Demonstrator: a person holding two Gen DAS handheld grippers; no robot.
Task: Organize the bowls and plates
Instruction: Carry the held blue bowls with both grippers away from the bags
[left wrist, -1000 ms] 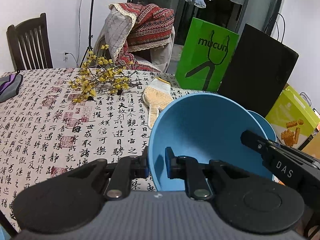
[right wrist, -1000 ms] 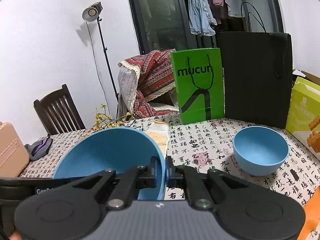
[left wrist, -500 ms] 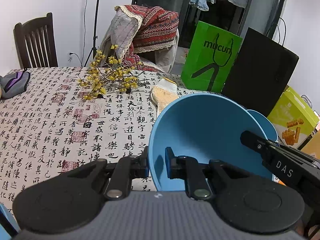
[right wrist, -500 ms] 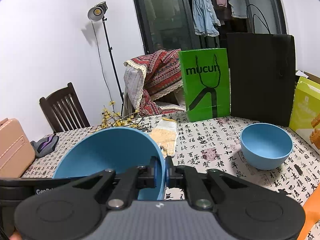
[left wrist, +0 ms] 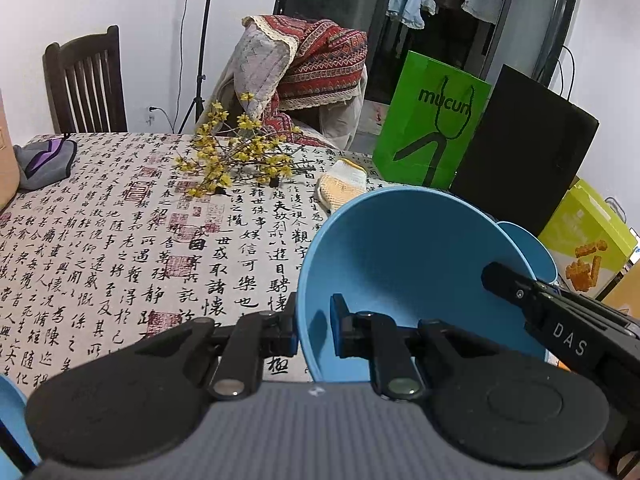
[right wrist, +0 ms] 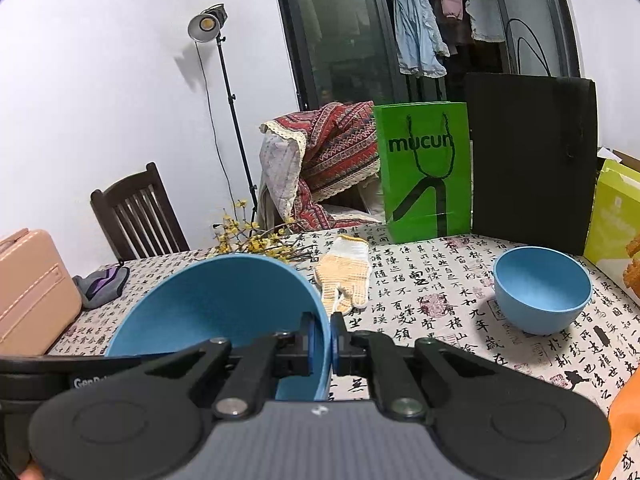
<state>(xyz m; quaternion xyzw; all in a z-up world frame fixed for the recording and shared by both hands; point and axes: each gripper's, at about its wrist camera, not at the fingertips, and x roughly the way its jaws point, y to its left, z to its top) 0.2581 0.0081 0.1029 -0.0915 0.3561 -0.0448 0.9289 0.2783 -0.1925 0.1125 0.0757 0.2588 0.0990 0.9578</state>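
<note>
The left claw (left wrist: 314, 330) straddles the near-left rim of a large blue bowl (left wrist: 404, 264), one finger outside the wall and one inside. A sliver of gap shows between the inner finger and the wall, so firm contact cannot be confirmed from that view alone. The right claw (right wrist: 322, 342) is clamped on the opposite rim of the same bowl (right wrist: 216, 308), both pads pressed flat against the thin wall. The bowl hangs between the two claws, tilted, above the table (left wrist: 120, 248). In the left view the right claw's black arm crosses the bowl's right edge.

Ahead of the right claw and off to its right, a small blue bowl (right wrist: 542, 288) stands upright on the calligraphy-print cloth, well apart from the held bowl. From the left claw, only its rim (left wrist: 528, 248) shows behind the large bowl.

Straight ahead of the right claw, just past the held bowl, a knitted glove (right wrist: 344, 276) lies flat. Ahead of the left claw lies a sprig of yellow flowers (left wrist: 236, 152). Far left of it, a grey and purple pouch (left wrist: 44, 162) rests beside a pink case (right wrist: 30, 288).

At the far table edge, a green bag (right wrist: 426, 172) and a black bag (right wrist: 530, 160) stand upright, side by side. A yellow-green box (right wrist: 614, 216) stands to their right. Beyond the table stand a wooden chair (left wrist: 86, 84) and a lamp stand (right wrist: 210, 26).
</note>
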